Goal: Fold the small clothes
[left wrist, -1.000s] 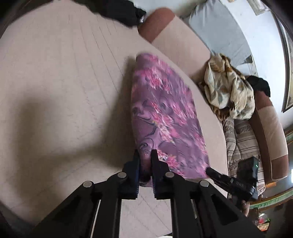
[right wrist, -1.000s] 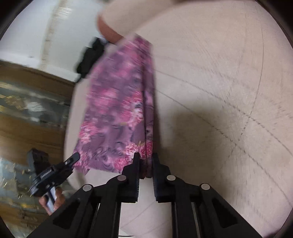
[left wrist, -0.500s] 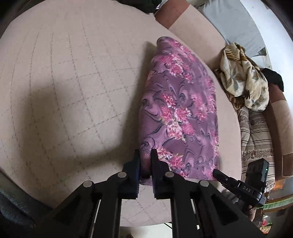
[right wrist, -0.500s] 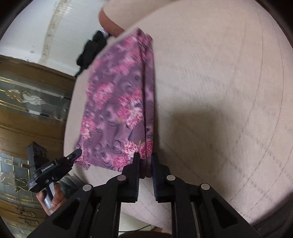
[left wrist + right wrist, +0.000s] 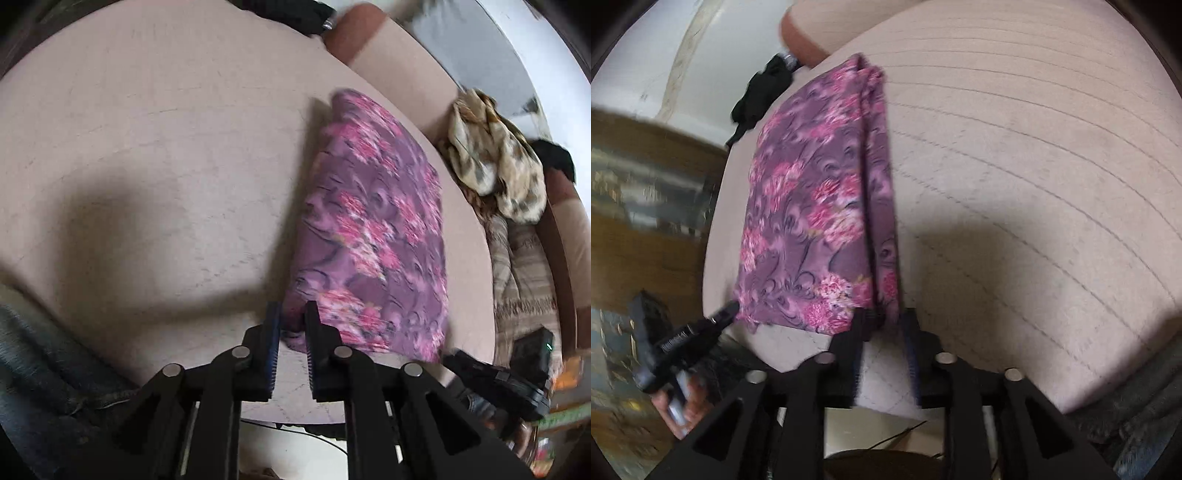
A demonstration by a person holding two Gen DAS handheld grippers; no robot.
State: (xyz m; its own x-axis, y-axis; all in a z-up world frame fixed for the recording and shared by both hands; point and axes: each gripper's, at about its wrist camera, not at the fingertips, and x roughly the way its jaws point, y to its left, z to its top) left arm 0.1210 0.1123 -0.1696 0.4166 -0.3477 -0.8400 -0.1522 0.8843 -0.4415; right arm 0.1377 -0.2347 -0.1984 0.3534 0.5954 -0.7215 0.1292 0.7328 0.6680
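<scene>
A purple garment with pink flowers (image 5: 369, 229) lies folded lengthwise on a beige quilted cushion (image 5: 147, 166), near its front edge. My left gripper (image 5: 292, 310) still pinches the garment's near left corner, and its jaws are starting to open. In the right wrist view the same garment (image 5: 812, 206) shows a doubled fold edge on its right side. My right gripper (image 5: 886, 317) is at that near corner with its jaws opening. The cloth edge lies loose in the gap and the pads stand off it. Each gripper's black tip shows in the other's view (image 5: 454, 360) (image 5: 726, 310).
A cream and brown patterned cloth (image 5: 495, 166) and striped fabrics (image 5: 524, 266) are heaped at the right. A black garment (image 5: 761, 92) lies at the far end by a brown bolster (image 5: 351, 37). A wooden cabinet (image 5: 646, 221) stands beyond the edge. A denim-clad leg (image 5: 37, 369) is close by.
My right gripper's jaws have spread apart and let go of the fold edge. Both grippers slid a little along the cushion with the garment. The left gap looks barely wider.
</scene>
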